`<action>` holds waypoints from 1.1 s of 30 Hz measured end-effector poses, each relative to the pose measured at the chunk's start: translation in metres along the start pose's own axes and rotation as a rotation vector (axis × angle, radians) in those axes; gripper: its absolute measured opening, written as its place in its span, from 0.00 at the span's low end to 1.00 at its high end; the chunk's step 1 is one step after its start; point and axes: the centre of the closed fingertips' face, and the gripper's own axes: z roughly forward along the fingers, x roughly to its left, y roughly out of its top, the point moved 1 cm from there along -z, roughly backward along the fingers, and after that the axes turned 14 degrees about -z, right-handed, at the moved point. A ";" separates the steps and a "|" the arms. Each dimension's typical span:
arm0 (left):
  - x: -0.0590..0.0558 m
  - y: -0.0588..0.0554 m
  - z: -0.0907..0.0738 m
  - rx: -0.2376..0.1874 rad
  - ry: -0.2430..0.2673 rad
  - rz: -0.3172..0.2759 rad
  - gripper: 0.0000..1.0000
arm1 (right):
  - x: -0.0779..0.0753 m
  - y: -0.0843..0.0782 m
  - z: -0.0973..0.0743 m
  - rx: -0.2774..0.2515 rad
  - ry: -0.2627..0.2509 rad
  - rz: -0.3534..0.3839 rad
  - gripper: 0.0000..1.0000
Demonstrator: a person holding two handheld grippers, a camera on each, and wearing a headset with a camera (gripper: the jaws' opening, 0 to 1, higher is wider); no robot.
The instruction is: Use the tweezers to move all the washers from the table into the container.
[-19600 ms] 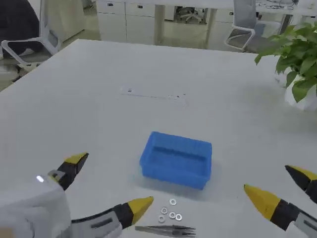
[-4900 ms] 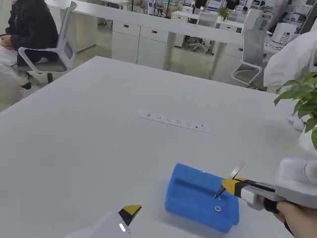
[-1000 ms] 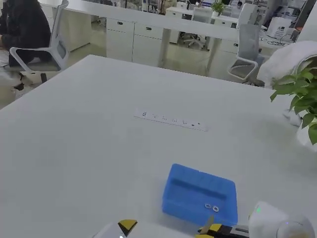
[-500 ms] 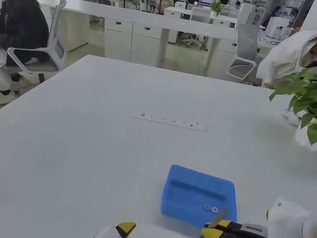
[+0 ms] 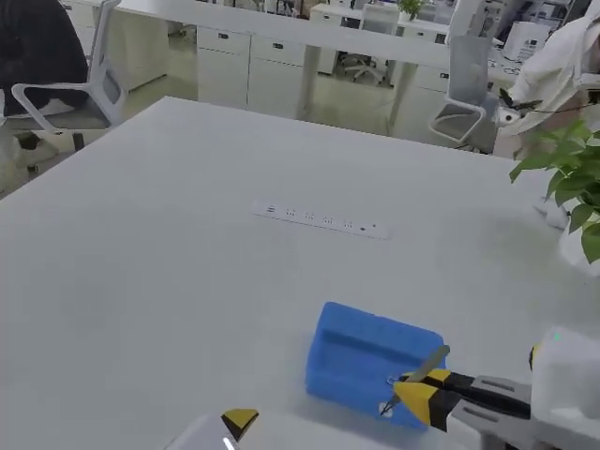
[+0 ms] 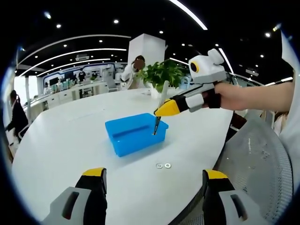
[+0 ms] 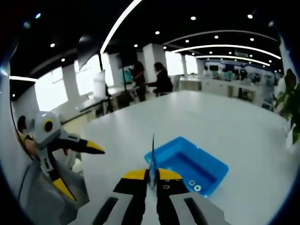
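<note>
Progress looks partway: two washers (image 7: 194,185), small shiny flat rings, lie in the blue container (image 6: 136,144) by the tabletop's (image 5: 187,281) near edge. Two more washers (image 6: 163,165) lie on the tabletop just beside it. The right tool (image 7: 152,174) is clamped on the tweezers (image 6: 156,124), tips over the container. The left tool (image 6: 154,172) is spread apart, empty.
</note>
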 end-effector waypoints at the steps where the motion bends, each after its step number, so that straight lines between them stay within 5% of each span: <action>1: 0.000 0.000 0.000 0.000 0.000 0.000 0.85 | -0.002 0.003 0.000 -0.003 -0.001 -0.005 0.04; 23: 0.000 0.002 -0.002 -0.014 0.004 -0.007 0.85 | -0.040 0.042 0.015 0.002 0.014 -0.083 0.04; 33: 0.003 0.005 -0.003 -0.036 0.014 -0.036 0.85 | -0.057 0.033 0.036 0.042 0.025 -0.035 0.04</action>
